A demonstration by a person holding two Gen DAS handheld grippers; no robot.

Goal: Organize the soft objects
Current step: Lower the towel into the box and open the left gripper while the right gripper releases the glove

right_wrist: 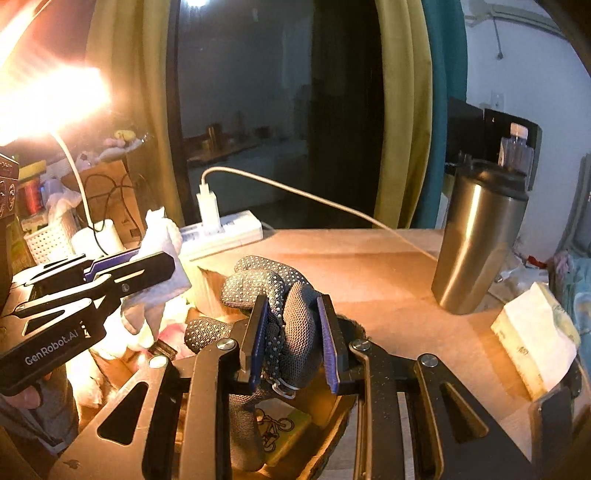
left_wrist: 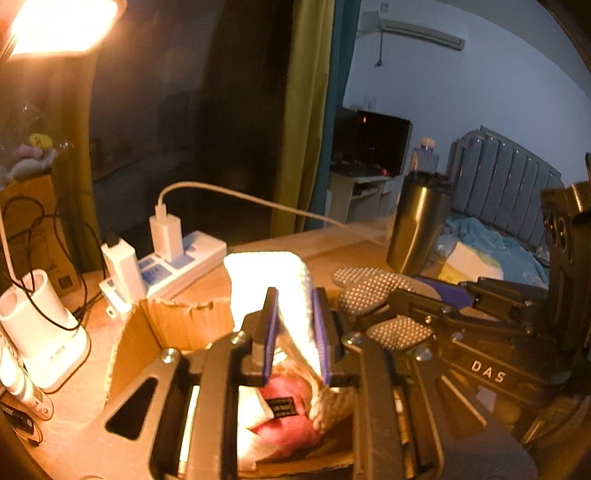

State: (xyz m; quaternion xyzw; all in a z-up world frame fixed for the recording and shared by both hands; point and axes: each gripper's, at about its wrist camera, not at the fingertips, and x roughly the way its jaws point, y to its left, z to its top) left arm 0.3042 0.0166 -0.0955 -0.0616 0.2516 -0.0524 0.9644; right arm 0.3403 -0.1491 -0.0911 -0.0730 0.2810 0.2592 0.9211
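My left gripper (left_wrist: 295, 299) is shut on a white knitted cloth (left_wrist: 266, 280), which hangs over an open cardboard box (left_wrist: 177, 321). Inside the box lies a pink soft item (left_wrist: 291, 417) with a black label. My right gripper (right_wrist: 293, 306) is shut on a grey dotted glove (right_wrist: 280, 291), held above a dark round container (right_wrist: 354, 328) with a green bicycle-print pad (right_wrist: 280, 428) in it. In the right wrist view the left gripper (right_wrist: 162, 264) and its white cloth (right_wrist: 162, 236) sit at the left. The dotted glove (left_wrist: 369, 284) also shows in the left wrist view.
A steel tumbler (right_wrist: 476, 240) stands on the wooden table (right_wrist: 369, 266) at the right. A white power strip (left_wrist: 177, 262) with chargers and a cable lies behind the box. A white holder (left_wrist: 37, 325) stands far left, a tissue pack (right_wrist: 532, 343) far right. A bright lamp (left_wrist: 59, 26) glares overhead.
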